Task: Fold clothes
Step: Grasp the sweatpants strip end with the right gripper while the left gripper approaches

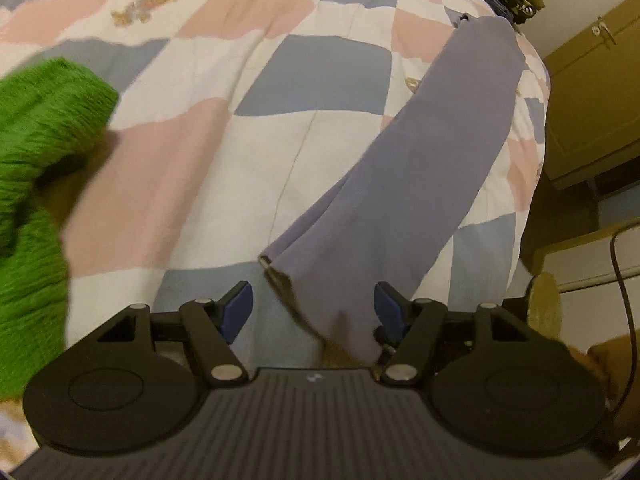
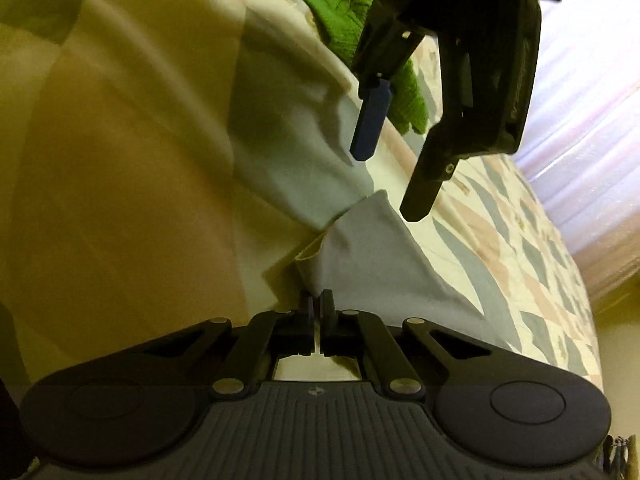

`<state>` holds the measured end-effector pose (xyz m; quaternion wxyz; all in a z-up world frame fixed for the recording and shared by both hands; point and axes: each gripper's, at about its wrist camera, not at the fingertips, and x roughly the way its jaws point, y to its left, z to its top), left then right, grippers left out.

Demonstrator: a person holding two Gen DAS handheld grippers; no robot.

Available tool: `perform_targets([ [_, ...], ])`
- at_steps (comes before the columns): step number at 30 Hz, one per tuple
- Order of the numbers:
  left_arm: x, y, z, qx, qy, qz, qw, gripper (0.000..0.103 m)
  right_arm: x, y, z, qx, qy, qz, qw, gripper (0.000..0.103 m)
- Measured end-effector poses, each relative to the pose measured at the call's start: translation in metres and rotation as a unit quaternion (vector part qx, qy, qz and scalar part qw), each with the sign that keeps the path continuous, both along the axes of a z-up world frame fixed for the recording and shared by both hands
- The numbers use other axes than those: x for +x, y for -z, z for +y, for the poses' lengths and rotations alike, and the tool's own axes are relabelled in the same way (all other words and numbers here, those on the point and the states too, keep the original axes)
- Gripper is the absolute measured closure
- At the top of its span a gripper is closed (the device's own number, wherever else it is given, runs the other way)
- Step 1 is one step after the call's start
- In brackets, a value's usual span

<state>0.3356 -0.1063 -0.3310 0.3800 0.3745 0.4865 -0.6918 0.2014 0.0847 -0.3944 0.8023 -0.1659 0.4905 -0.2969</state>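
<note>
A checkered quilt (image 1: 280, 80) covers the bed. The lavender garment (image 1: 420, 168) runs from upper right to bottom centre, between the left gripper (image 1: 316, 308)'s open jaws. The right gripper (image 2: 317, 312)'s nearly closed jaws pinch its hem.

A long lavender-grey garment (image 1: 424, 184), smooth and folded into a narrow strip, lies stretched across the bed. Its near hemmed end (image 1: 280, 276) sits between the open jaws of the left gripper (image 1: 316, 312), closer to the right-hand pad, with neither pad pressing on it. In the right wrist view a corner of the same cloth (image 2: 360, 248) lies just ahead of the nearly closed jaws of the right gripper (image 2: 318, 312). A bright green knitted garment (image 1: 36, 184) lies bunched up, well off to the left of the left gripper's jaws.
</note>
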Motion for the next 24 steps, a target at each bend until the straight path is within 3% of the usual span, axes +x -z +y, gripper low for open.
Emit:
perform_targets([
  [1,-0.001,0.006,-0.004,0.007,-0.004,0.0,1.0,0.04,0.001,-0.001,0.0,-0.005,0.001,-0.001,1.0,0.072],
  [3,-0.002,0.018,-0.011,0.016,-0.007,0.0,0.9998,0.04,0.0,-0.005,0.002,-0.014,0.004,-0.01,1.0,0.052],
  [6,-0.001,0.034,-0.019,0.025,-0.01,0.016,0.9995,0.043,-0.004,-0.006,0.004,-0.007,0.026,-0.013,1.0,0.04],
  [8,-0.001,0.04,-0.025,0.029,-0.017,0.032,0.9989,0.058,-0.006,-0.007,0.006,-0.003,0.046,-0.019,0.999,0.038],
  [9,0.0,0.043,-0.028,0.032,-0.021,0.038,0.9985,0.086,-0.007,-0.008,0.006,-0.001,0.056,-0.025,0.998,0.036],
  [10,0.002,0.046,-0.032,0.043,-0.028,0.046,0.9976,0.095,-0.006,-0.01,0.007,-0.002,0.064,-0.032,0.997,0.033],
  [12,0.007,0.046,-0.035,0.055,-0.039,0.065,0.9956,0.096,-0.002,-0.014,0.007,-0.009,0.072,-0.049,0.996,0.023],
  [15,0.011,0.041,-0.038,0.068,-0.05,0.074,0.9936,0.096,0.013,-0.012,0.007,-0.014,0.071,-0.06,0.996,0.019],
  [19,0.009,0.033,-0.041,0.068,-0.053,0.075,0.9935,0.096,0.044,0.009,0.006,-0.057,0.091,-0.026,0.994,0.016],
  [24,0.013,0.036,-0.043,0.083,-0.069,0.075,0.9913,0.096,0.066,0.034,0.005,-0.112,0.086,0.003,0.99,0.022],
])
